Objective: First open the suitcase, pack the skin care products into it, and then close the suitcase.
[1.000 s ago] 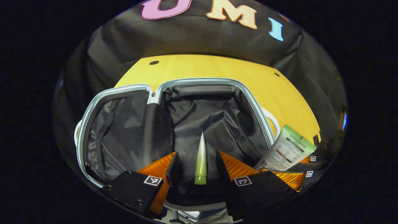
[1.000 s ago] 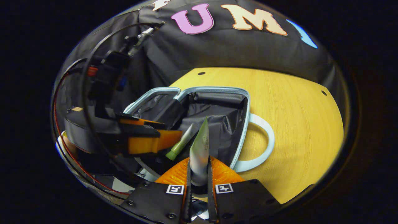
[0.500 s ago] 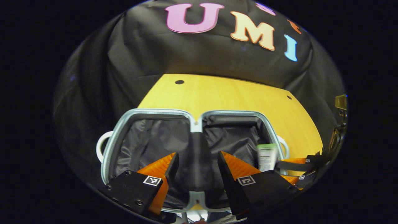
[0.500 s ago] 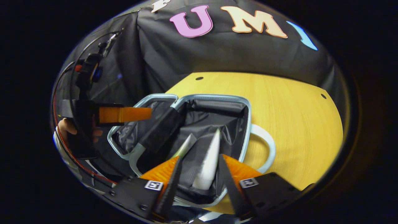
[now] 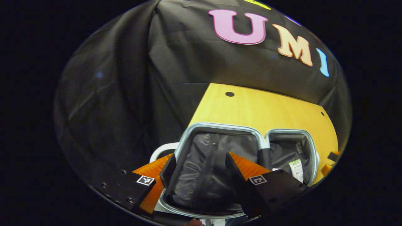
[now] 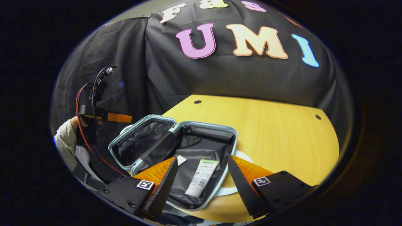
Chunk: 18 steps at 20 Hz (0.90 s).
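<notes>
My right gripper [image 6: 201,182] wide open and empty above the open suitcase [image 6: 234,141], tube [image 6: 202,177] lying inside, my left gripper [image 5: 198,171] also open, empty, its view hiding most of the tube.

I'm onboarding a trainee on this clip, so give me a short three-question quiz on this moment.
1. True or false: the suitcase lies open on the table.
2. Where does the white tube lie? A) on the table B) in the suitcase's right half C) between the right gripper's fingers
3. Fill in: the right gripper is ____ (open/shut).

Key: 1 true. 2 B: it lies flat on the dark lining, touched by neither finger. 3 open: its fingers stand wide apart, holding nothing. The left gripper is open too.
</notes>
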Motion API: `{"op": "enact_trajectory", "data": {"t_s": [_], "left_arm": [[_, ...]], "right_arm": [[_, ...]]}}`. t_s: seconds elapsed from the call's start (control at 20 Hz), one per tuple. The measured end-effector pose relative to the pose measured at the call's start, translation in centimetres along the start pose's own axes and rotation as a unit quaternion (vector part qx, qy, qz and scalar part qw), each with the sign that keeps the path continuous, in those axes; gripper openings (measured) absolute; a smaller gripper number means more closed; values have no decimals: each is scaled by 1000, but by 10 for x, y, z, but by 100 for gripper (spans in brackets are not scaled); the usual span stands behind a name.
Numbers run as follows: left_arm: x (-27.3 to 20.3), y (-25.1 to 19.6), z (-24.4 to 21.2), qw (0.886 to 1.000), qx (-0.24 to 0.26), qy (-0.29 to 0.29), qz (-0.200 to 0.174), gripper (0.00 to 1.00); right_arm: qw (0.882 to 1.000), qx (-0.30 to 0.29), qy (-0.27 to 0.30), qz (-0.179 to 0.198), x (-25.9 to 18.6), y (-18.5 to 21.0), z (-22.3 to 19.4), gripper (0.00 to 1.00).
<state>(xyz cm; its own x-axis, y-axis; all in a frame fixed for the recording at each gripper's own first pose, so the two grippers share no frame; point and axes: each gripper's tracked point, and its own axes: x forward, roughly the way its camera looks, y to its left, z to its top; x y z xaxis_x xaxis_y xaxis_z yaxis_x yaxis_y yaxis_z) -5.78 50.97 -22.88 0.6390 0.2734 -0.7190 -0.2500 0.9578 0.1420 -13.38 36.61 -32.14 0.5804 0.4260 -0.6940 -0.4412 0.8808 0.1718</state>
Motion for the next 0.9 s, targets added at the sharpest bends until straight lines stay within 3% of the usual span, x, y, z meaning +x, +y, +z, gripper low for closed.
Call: {"op": "enact_trajectory", "data": {"t_s": [0.35, 0.6, 0.8, 0.9], "left_arm": [[43, 91, -11, 996, -5, 34, 77, 95], [70, 112, -42, 993, -35, 90, 68, 95], [89, 121, -69, 988, -37, 135, 69, 88], [96, 124, -77, 985, -50, 148, 73, 75]], "right_arm": [[995, 1, -55, -82, -23, -68, 41, 98], [990, 12, -48, -135, -38, -107, 30, 98], [986, 19, -40, -158, -45, -124, 24, 98], [985, 17, -42, -167, -46, -131, 24, 98]]}}
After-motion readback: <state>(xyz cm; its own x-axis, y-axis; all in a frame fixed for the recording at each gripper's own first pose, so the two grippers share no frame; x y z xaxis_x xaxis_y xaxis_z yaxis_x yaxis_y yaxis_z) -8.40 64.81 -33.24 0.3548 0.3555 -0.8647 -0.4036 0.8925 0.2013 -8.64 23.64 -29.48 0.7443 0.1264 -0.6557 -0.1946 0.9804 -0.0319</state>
